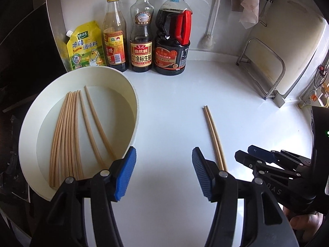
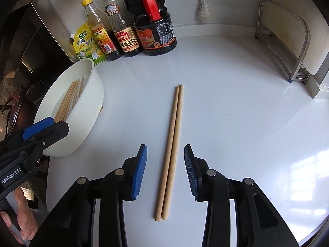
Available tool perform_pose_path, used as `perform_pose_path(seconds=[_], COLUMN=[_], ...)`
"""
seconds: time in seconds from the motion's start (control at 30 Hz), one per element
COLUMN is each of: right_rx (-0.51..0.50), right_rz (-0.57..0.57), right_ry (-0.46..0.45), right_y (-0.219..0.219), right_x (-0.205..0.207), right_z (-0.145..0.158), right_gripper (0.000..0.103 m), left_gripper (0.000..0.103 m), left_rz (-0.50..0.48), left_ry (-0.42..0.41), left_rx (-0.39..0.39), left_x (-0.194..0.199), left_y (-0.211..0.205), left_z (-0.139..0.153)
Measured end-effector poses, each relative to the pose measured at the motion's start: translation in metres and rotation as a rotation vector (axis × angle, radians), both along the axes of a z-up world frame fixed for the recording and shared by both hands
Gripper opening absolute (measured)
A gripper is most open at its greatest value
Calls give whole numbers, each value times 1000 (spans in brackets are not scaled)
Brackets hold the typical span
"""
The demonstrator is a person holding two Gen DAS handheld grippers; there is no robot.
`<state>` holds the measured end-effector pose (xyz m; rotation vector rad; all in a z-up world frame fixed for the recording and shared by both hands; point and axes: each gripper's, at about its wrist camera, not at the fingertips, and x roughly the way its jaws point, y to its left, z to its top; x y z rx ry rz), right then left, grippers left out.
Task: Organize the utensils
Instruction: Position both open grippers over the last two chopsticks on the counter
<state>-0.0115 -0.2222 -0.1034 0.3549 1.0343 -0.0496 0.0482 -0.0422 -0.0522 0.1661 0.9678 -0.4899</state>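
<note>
While both tools, left (image 1: 164,169) and right (image 2: 165,169), stand released, the white tub (image 1: 131,90) holds loose chopsticks (image 1: 70,131).

Both fisheye views were bright and sharp at centre, daylight glaring off the glossy white table (image 2: 226,103) as window-shaped reflections at lower right of the right view, while edges bowed strongly into dark, dim vignetted corners.
</note>
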Motion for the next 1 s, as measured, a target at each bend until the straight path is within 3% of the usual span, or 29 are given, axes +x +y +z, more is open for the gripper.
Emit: perform_pose_path(seconds=[1.0], right_rx=[-21], right_rz=[5], right_ry=[65], right_y=[-11], right_x=[8], right_z=[-54], right_gripper=[43], left_gripper=[60], left_rz=[10], left_ry=[25], left_rx=[48], left_x=[4], left_y=[-20], left_z=[-32])
